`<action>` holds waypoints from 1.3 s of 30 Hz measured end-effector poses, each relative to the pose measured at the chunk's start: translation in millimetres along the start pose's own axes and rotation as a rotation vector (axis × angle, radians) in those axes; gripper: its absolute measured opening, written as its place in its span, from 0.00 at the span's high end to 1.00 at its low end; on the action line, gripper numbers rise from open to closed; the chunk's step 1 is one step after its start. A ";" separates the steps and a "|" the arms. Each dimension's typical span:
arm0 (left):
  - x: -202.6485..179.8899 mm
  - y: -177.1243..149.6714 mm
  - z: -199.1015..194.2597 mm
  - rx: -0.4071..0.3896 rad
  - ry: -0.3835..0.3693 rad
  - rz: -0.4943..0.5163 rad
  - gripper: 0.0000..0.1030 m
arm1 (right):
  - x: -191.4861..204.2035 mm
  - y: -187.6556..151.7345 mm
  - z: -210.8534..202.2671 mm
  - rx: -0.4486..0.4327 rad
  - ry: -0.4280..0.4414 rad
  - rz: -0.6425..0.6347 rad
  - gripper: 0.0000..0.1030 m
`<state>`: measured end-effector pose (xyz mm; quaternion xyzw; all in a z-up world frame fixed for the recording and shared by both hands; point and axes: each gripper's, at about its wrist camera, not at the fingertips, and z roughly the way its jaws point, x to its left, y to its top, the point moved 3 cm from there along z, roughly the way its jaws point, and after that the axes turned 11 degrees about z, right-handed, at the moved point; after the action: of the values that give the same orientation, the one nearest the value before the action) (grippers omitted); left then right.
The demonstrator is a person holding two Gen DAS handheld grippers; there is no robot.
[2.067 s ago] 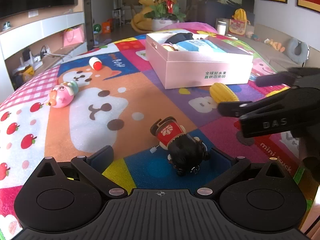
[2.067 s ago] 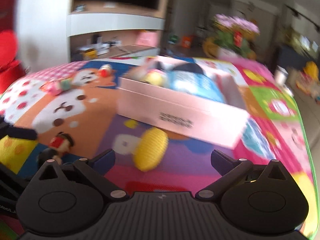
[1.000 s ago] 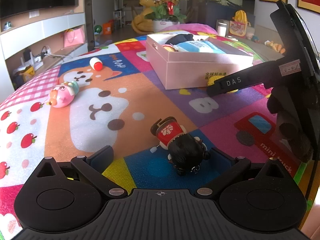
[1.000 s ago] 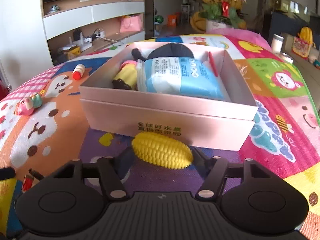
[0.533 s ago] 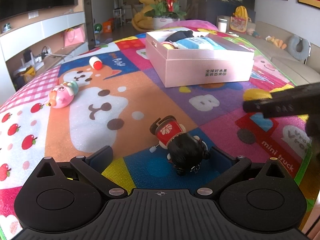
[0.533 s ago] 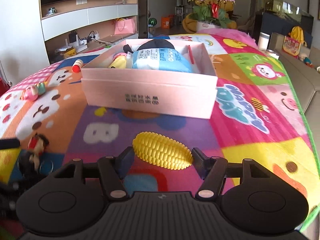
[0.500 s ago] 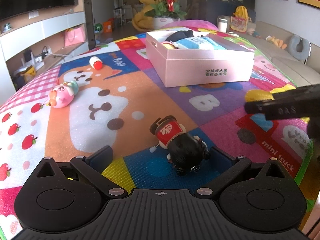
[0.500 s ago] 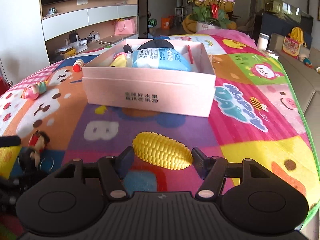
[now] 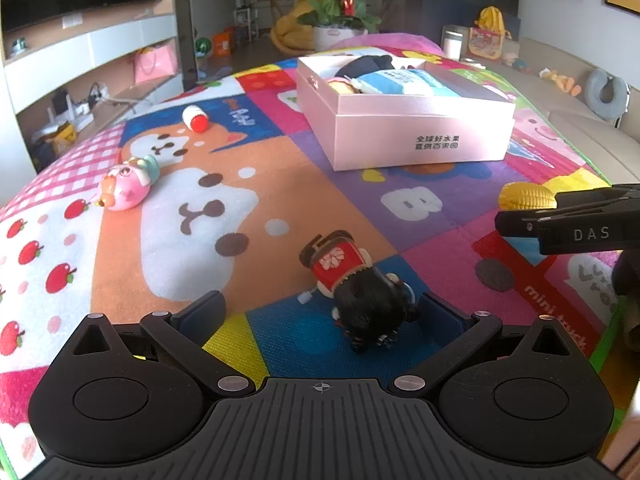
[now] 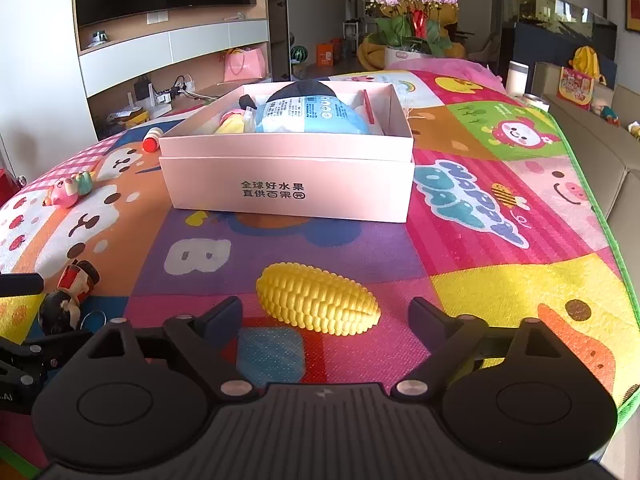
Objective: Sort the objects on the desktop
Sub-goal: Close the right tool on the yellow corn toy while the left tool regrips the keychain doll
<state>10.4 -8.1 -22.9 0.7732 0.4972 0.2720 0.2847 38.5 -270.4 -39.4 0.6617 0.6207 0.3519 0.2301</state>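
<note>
A yellow toy corn (image 10: 318, 299) lies on the colourful play mat, just ahead of my open right gripper (image 10: 326, 314), whose fingers stand apart from it on both sides. It also shows in the left wrist view (image 9: 526, 196), behind the right gripper's finger. A doll with a red dress and black hair (image 9: 360, 284) lies on the mat between the fingers of my open left gripper (image 9: 320, 310); the fingers are clear of it. The doll also shows in the right wrist view (image 10: 70, 298). A pink box (image 10: 288, 178) holding a blue pack and other items stands further back.
A pink pig toy (image 9: 126, 188) and a small white bottle with a red cap (image 9: 195, 119) lie on the mat's left side. The mat's right edge (image 10: 600, 216) borders a beige sofa. A flower pot (image 10: 408, 36) stands beyond the box.
My right gripper carried the corn back from the box's front wall, set it on the mat and opened. The left gripper and the doll have not moved.
</note>
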 end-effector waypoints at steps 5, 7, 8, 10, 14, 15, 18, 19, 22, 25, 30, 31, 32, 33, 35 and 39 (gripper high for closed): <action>-23.6 1.0 -11.9 -0.025 -0.206 0.064 0.00 | -4.8 1.2 0.0 -0.004 -0.003 0.034 0.05; -32.2 2.1 -11.7 -0.041 -0.251 0.080 0.00 | -6.1 1.6 -0.6 -0.009 -0.003 0.043 0.05; -34.7 3.0 -11.2 -0.051 -0.270 0.081 0.00 | -6.7 1.8 -1.1 -0.011 -0.003 0.047 0.05; -38.8 4.5 -10.6 -0.063 -0.306 0.076 0.00 | -8.5 2.0 -1.9 -0.017 -0.002 0.058 0.05; -38.1 5.7 -19.1 -0.087 -0.257 0.103 0.00 | -11.2 2.4 -3.1 -0.024 -0.001 0.077 0.04; -34.4 6.2 -21.1 -0.095 -0.220 0.105 0.00 | -11.7 2.5 -3.4 -0.026 0.000 0.081 0.04; -26.0 7.8 -21.8 -0.115 -0.110 0.104 0.00 | -12.7 2.9 -3.7 -0.030 0.005 0.087 0.04; -23.2 8.8 -19.3 -0.112 -0.091 0.110 0.00 | -12.8 3.0 -3.7 -0.032 0.006 0.088 0.04; -17.9 12.0 -5.6 -0.094 -0.088 0.135 0.00 | -11.7 2.5 -4.4 -0.034 0.009 0.082 0.04; -13.5 15.5 5.8 -0.071 -0.121 0.136 0.11 | -10.7 1.9 -5.6 -0.037 0.016 0.076 0.04; -13.9 17.5 8.9 -0.070 -0.127 0.131 0.27 | -5.5 0.5 -6.6 -0.033 0.018 0.043 0.04; -14.6 17.0 6.1 -0.075 -0.116 0.130 0.28 | -3.0 -0.1 -7.0 -0.033 0.012 0.031 0.04; -15.5 16.6 4.0 -0.072 -0.102 0.129 0.28 | -0.8 -0.4 -7.1 -0.032 0.008 0.026 0.04; -16.7 15.9 1.9 -0.062 -0.076 0.125 0.28 | 1.2 -0.3 -7.3 -0.028 0.007 0.028 0.04; -17.6 14.4 -2.4 -0.054 -0.039 0.111 0.28 | 5.8 0.2 -7.0 -0.017 0.020 0.038 0.04; -17.5 11.7 -11.7 -0.062 -0.021 0.088 0.28 | 16.5 1.7 0.3 0.000 -0.016 0.013 0.16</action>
<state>3.0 -26.2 -9.0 0.7879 0.4511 0.2913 0.3014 39.5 -254.4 -35.3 0.6688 0.6145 0.3478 0.2327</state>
